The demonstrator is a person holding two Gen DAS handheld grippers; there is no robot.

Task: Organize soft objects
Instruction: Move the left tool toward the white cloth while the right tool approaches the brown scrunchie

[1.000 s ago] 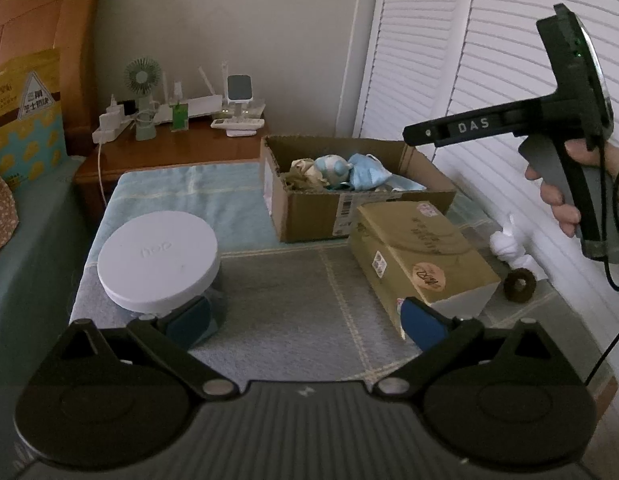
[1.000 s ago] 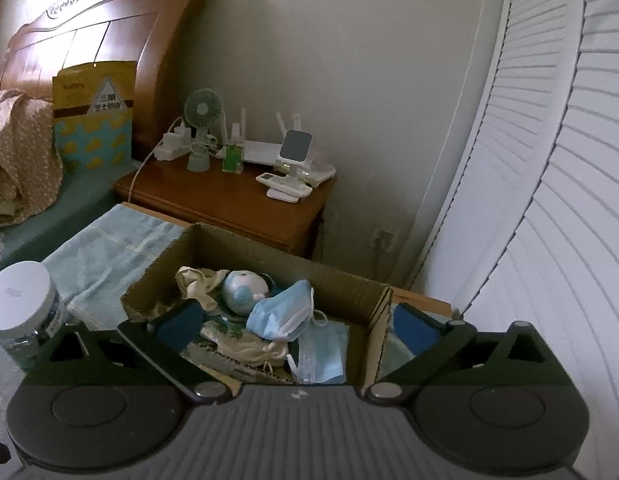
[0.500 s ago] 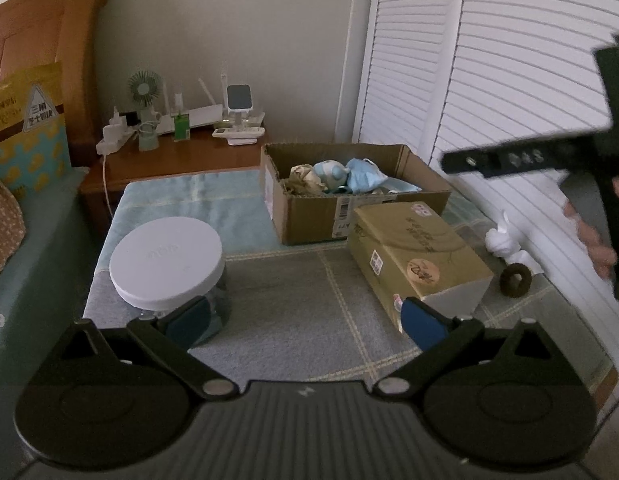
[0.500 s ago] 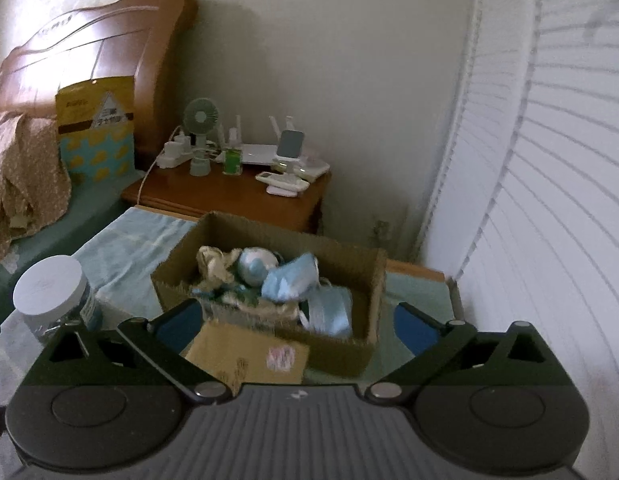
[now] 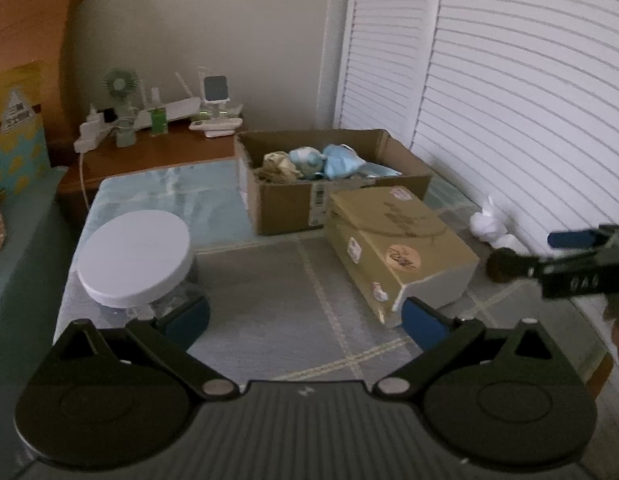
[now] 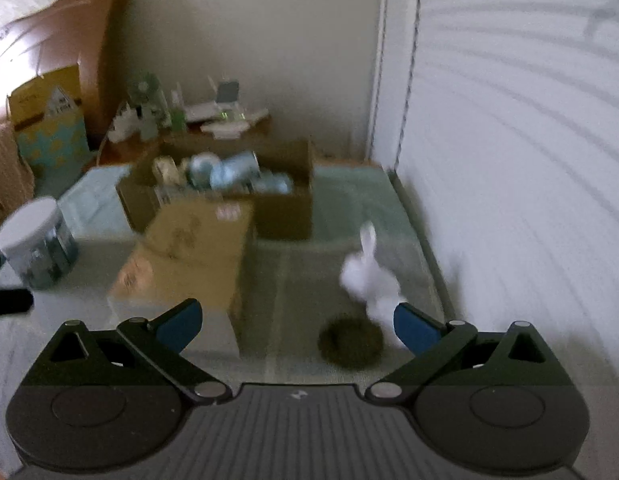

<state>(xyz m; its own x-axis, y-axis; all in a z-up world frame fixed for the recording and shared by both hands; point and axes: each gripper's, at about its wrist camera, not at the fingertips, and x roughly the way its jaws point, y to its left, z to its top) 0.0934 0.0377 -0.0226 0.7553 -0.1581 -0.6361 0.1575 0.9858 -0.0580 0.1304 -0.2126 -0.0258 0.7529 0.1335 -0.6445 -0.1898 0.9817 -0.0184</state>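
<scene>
White soft toy (image 6: 367, 276) shows fully only from right wrist.

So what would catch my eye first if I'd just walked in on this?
Probably the open cardboard box at the back of the mat, piled with pale blue and beige soft things. Next, the white fluffy toy and the dark round ring lying on the mat by the slatted doors, just ahead of the right gripper and its spread fingers. On the left stands a big jar with a white lid.
</scene>
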